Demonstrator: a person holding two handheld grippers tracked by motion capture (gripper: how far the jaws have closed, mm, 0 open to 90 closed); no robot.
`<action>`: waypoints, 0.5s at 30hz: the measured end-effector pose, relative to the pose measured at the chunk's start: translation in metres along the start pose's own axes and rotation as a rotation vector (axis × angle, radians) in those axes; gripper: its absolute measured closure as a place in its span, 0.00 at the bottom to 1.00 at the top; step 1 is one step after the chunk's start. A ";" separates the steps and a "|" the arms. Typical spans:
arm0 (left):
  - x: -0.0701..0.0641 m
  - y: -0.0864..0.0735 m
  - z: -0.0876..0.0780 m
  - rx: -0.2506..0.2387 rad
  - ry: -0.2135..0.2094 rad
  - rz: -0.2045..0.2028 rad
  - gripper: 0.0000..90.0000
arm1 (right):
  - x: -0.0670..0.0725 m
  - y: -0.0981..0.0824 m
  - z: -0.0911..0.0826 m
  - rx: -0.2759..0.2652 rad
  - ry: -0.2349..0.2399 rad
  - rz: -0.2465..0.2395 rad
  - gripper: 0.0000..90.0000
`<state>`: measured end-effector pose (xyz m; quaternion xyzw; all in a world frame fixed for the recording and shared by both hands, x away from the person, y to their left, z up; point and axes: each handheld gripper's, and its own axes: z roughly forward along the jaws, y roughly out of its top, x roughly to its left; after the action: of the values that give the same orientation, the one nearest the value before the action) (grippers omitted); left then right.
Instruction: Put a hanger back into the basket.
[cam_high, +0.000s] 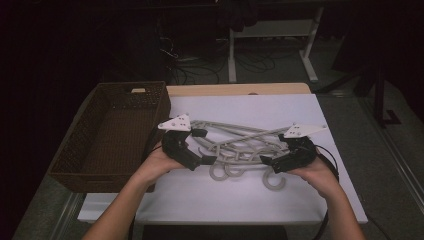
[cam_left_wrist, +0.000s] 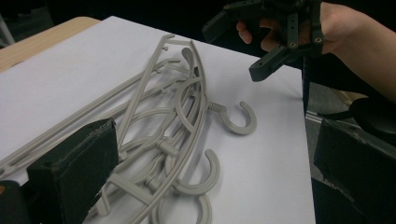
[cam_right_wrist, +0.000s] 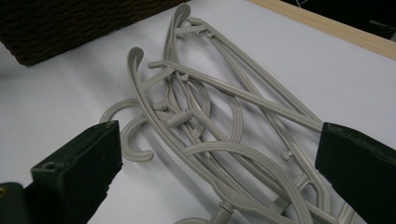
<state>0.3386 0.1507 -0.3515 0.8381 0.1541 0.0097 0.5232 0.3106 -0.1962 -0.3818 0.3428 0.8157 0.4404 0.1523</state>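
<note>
The grey hangers (cam_high: 240, 145) lie in a tangled heap between the left tongs (cam_high: 202, 147) and right tongs (cam_high: 272, 161); both tongs gape wide, holding nothing; three hooks show; one basket (cam_high: 112, 135) sits beside the left tongs.

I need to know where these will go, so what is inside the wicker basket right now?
The wicker basket looks empty: its woven floor shows bare. The strip behind its near wall is hidden. The grey hangers lie tangled on the white sheet beside it.

I'm working in what looks like a lab: my white table (cam_high: 320, 200) stands in a dark room, with cables (cam_high: 200, 70) loose on the floor behind it and the white frame (cam_high: 232, 55) of another desk.
</note>
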 end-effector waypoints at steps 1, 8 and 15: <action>0.000 0.000 0.003 0.003 -0.004 -0.001 0.00 | 0.000 0.000 0.000 -0.002 0.000 0.003 0.00; 0.003 0.001 0.024 0.030 -0.024 0.016 0.00 | 0.000 0.000 -0.002 -0.004 -0.002 0.004 0.00; 0.011 -0.001 0.042 0.044 -0.034 0.020 0.06 | -0.001 -0.001 -0.002 0.001 -0.006 0.004 0.00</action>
<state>0.3559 0.1177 -0.3730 0.8509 0.1369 -0.0027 0.5072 0.3098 -0.1982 -0.3821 0.3458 0.8148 0.4392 0.1537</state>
